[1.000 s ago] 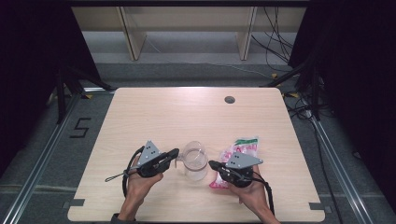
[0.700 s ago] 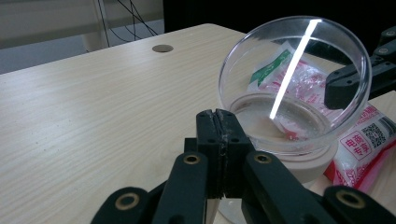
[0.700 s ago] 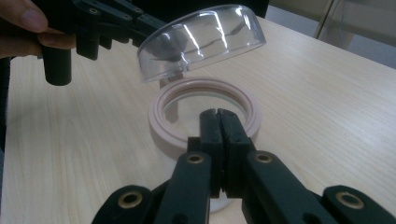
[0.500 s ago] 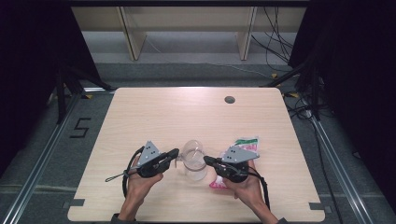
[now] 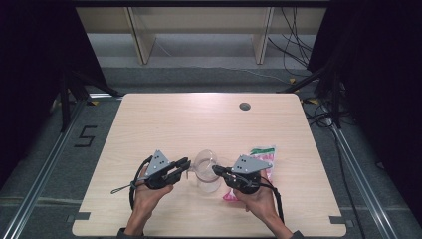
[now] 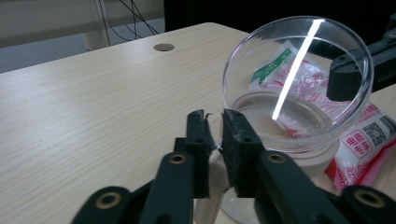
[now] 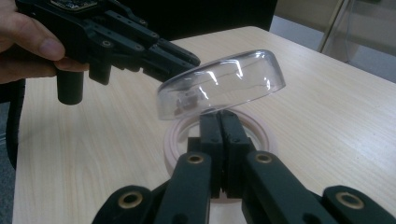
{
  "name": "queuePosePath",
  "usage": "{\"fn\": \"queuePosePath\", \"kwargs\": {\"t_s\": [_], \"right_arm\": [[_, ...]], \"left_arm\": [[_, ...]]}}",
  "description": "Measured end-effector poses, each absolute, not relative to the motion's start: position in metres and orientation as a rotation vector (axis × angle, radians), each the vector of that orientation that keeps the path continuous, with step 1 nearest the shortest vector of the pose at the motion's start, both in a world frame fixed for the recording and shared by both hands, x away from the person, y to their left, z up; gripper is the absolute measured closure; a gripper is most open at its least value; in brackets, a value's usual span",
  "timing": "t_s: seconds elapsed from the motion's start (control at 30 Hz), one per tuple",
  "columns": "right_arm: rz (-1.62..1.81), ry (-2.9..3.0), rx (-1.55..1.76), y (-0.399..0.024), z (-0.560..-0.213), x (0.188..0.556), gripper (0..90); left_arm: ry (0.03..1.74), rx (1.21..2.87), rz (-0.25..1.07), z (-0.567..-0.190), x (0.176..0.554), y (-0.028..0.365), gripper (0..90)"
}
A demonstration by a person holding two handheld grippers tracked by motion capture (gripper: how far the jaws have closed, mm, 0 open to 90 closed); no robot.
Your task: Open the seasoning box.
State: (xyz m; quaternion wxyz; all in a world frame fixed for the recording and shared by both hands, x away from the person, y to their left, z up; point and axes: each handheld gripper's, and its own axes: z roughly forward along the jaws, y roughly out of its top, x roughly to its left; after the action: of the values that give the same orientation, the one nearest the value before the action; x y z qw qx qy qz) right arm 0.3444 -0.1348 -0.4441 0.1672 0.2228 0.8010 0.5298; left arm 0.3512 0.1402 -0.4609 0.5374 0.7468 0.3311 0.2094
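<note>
A clear domed lid (image 5: pixel 205 162) stands tilted above a pale ring-shaped base (image 5: pixel 209 185) near the table's front edge. My right gripper (image 5: pixel 215 169) comes in from the right, shut on the lid's near rim (image 7: pixel 224 84), just above the ring (image 7: pixel 177 135). My left gripper (image 5: pixel 186 163) sits at the base's left side. Its jaws have just been opening: they stand a little apart (image 6: pixel 215 116) with a white tab of the base between them. Through the lid (image 6: pixel 299 56) I see the right gripper's black jaw (image 6: pixel 348 77).
A pink and green snack packet (image 5: pixel 263 152) lies flat under and beyond my right hand. A round cable hole (image 5: pixel 244 106) sits at the table's far side. Wooden shelf legs and cables stand on the floor behind the table (image 5: pixel 149 124).
My right gripper moved left from above the packet to the lid and now has its rim. The left hand stayed in place.
</note>
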Motion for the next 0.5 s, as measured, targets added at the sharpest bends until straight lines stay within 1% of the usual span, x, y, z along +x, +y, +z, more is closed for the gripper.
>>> {"fn": "queuePosePath", "kwargs": {"t_s": [0.07, 0.1, 0.13, 0.23, 0.33, 0.5], "right_arm": [[1.499, 2.299, 0.631, -0.135, -0.442, 0.344, 90.0], [1.501, 2.293, 0.633, -0.134, -0.441, 0.344, 90.0], [1.502, 2.29, 0.63, -0.134, -0.441, 0.343, 90.0], [1.506, 2.284, 0.615, -0.132, -0.438, 0.342, 90.0], [1.509, 2.294, 0.596, -0.128, -0.438, 0.342, 90.0], [1.516, 2.282, 0.586, -0.121, -0.435, 0.341, 90.0]], "left_arm": [[0.802, 1.778, 0.497, -0.461, 0.351, 0.143, 62.1], [0.814, 1.775, 0.487, -0.461, 0.35, 0.145, 58.8], [0.81, 1.798, 0.498, -0.46, 0.349, 0.149, 54.4], [0.802, 1.845, 0.471, -0.46, 0.342, 0.155, 42.0], [0.8, 1.876, 0.445, -0.466, 0.331, 0.159, 36.1], [0.827, 1.908, 0.439, -0.475, 0.326, 0.161, 30.8]]}}
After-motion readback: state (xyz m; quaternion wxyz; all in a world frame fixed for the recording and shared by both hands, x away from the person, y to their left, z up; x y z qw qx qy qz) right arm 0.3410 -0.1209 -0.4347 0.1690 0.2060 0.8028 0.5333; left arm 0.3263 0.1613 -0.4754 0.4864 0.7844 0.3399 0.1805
